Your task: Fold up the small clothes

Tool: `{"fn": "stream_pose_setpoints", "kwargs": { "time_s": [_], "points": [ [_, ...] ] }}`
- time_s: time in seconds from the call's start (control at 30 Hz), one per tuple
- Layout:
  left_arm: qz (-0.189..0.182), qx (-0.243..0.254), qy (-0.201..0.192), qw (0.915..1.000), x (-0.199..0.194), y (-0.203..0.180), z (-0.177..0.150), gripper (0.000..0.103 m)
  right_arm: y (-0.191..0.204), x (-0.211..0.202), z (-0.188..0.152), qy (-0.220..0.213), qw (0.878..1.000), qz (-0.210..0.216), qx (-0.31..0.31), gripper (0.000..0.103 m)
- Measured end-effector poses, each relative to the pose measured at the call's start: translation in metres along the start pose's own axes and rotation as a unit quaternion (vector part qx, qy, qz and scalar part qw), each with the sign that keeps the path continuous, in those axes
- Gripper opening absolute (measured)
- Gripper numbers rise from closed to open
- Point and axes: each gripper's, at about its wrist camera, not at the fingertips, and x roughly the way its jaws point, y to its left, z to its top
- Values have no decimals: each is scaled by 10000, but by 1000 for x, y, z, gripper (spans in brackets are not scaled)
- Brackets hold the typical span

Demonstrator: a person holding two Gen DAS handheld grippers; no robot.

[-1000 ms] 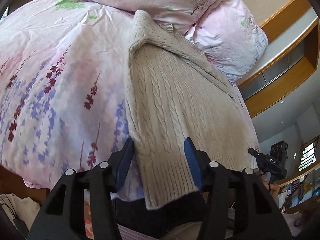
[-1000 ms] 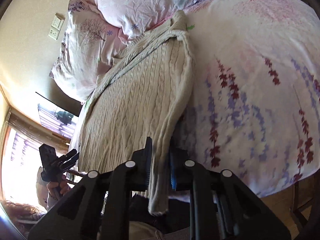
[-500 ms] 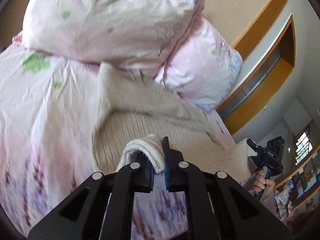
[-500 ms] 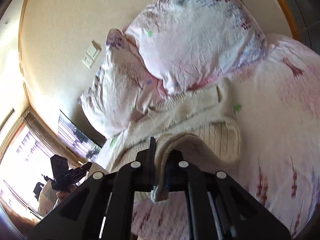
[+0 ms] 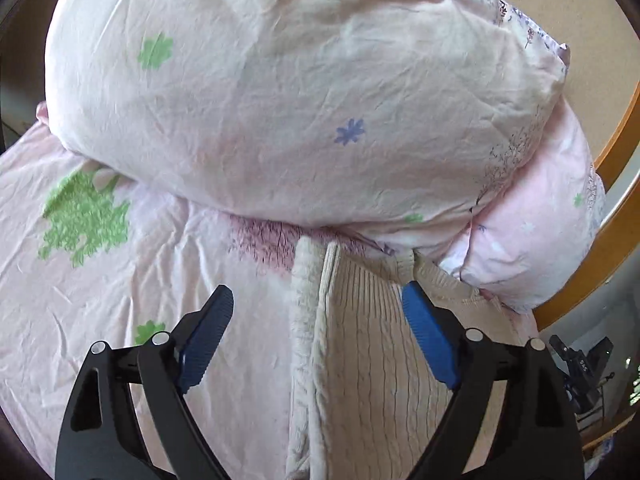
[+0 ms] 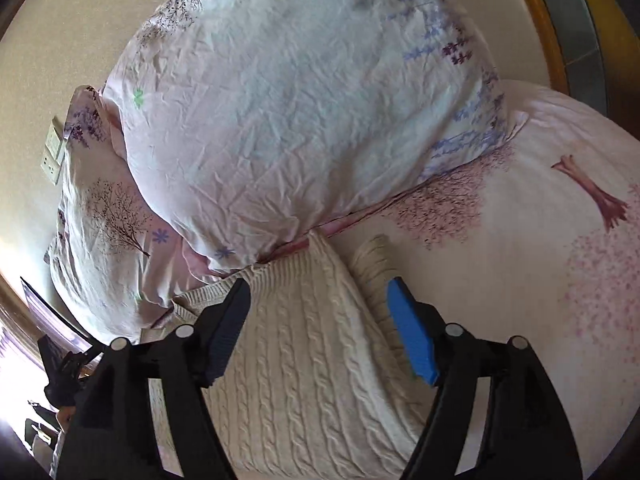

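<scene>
A cream cable-knit sweater (image 5: 360, 344) lies folded on the pink flowered bed sheet (image 5: 120, 288), its top edge against the pillows. My left gripper (image 5: 318, 324) is open just above the sweater's folded edge, its jaws spread wide and empty. In the right wrist view the same sweater (image 6: 304, 360) lies under my right gripper (image 6: 320, 312), which is also open and empty, its jaws to either side of the knit. A rolled sleeve edge (image 6: 372, 272) lies beside the right jaw.
Two large pink-white pillows (image 5: 288, 92) are stacked right behind the sweater, against a beige wall. A wooden headboard rim (image 5: 616, 148) curves at the right. A wall socket (image 6: 54, 152) is at the left. The other gripper (image 5: 580, 364) shows at the right edge.
Both grippers were shut on the sweater's hem and carried it up toward the pillows. Now both have opened and let go; the sweater lies folded over.
</scene>
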Motion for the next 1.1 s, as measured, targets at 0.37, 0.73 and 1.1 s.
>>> {"fn": "stream_pose_setpoints", "kwargs": {
  "time_s": [0.37,0.73,1.1],
  "points": [
    [-733,-1021,1043,9866,56,11,-44,19,0,-12,-13,352,9990,262,-102,71],
    [-3892,-949,1372,9059,102,-219,-48,18,-20,-51,13,-197,9997,109,106,71],
    [-2285,-65,1236,9656,83,-196,-55,82,-64,0,43,1314,9842,660,988,94]
  ]
}}
